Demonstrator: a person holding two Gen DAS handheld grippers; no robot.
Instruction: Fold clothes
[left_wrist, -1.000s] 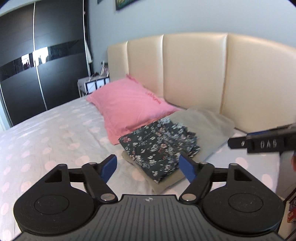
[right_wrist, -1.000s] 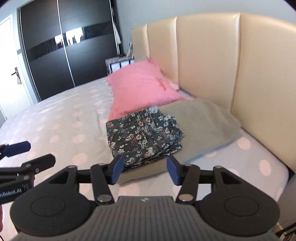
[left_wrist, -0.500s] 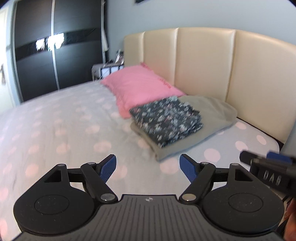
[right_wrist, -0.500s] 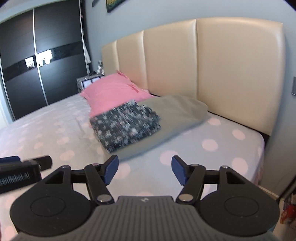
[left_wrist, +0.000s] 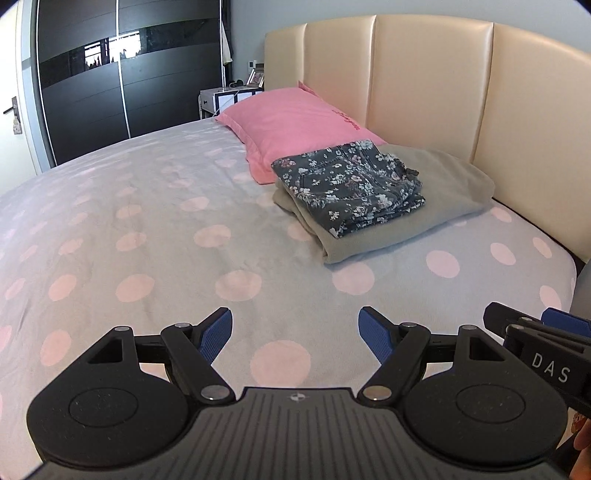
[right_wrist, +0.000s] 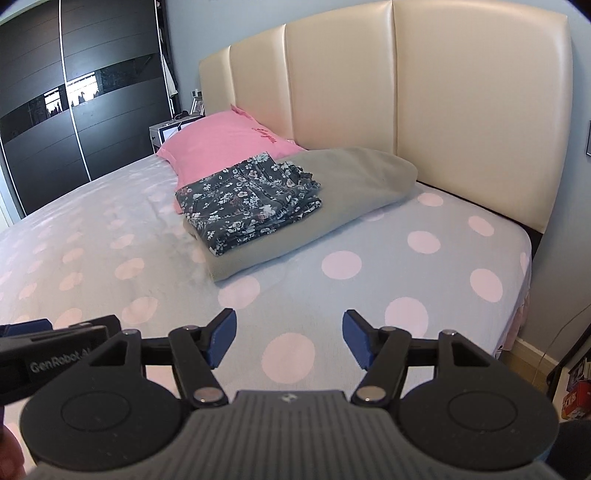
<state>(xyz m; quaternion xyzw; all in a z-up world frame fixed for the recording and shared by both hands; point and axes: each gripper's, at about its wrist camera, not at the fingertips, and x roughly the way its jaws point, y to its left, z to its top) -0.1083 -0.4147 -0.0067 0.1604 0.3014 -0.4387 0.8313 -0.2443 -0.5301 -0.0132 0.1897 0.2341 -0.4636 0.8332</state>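
A folded dark floral garment (left_wrist: 349, 184) (right_wrist: 249, 201) lies on top of a folded grey-green garment (left_wrist: 436, 199) (right_wrist: 351, 195) near the head of the bed. My left gripper (left_wrist: 295, 334) is open and empty, held over the bedsheet well short of the pile. My right gripper (right_wrist: 289, 338) is open and empty, also over the sheet and short of the pile. The right gripper shows at the right edge of the left wrist view (left_wrist: 543, 347). The left gripper shows at the left edge of the right wrist view (right_wrist: 59, 343).
The bed has a pale blue sheet with pink dots (left_wrist: 147, 229) (right_wrist: 369, 273). A pink pillow (left_wrist: 295, 125) (right_wrist: 221, 144) lies beside the pile against a cream headboard (left_wrist: 424, 85). A dark wardrobe (left_wrist: 110, 74) and a nightstand (left_wrist: 229, 98) stand beyond. The bed's right edge (right_wrist: 524, 280) drops to the floor.
Both grippers have pulled back from the folded pile, which now lies farther off. Both stay open and empty. The pile has not moved.
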